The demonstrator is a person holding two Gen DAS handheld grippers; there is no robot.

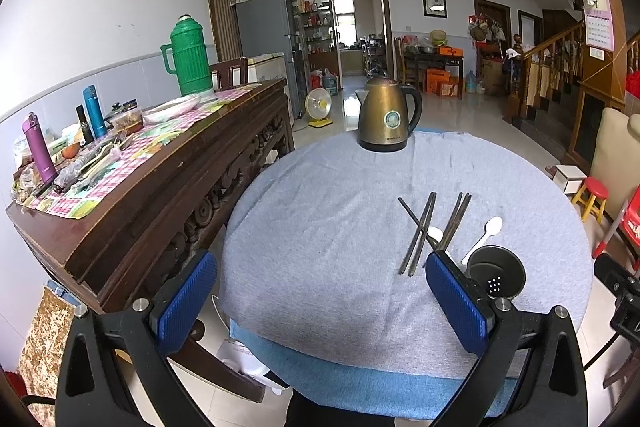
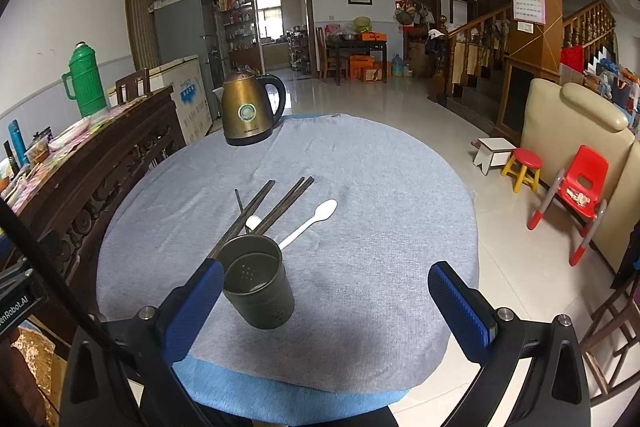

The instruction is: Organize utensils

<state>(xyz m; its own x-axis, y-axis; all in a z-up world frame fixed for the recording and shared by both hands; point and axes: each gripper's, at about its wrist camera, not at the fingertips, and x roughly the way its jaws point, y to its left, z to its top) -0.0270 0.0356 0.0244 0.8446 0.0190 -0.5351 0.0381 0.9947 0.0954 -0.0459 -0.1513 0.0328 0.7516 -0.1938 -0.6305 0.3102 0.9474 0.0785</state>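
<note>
Several dark chopsticks lie on the grey cloth of the round table. Two white spoons lie with them: one to their right, one partly under them. A dark metal holder cup stands empty just in front of them. My left gripper is open and empty, with the chopsticks just beyond its right finger. My right gripper is open and empty, with the cup beside its left finger.
A bronze electric kettle stands at the table's far edge. A dark wooden sideboard with a green thermos and clutter stands close on the left. A red chair, stools and a sofa stand on the right.
</note>
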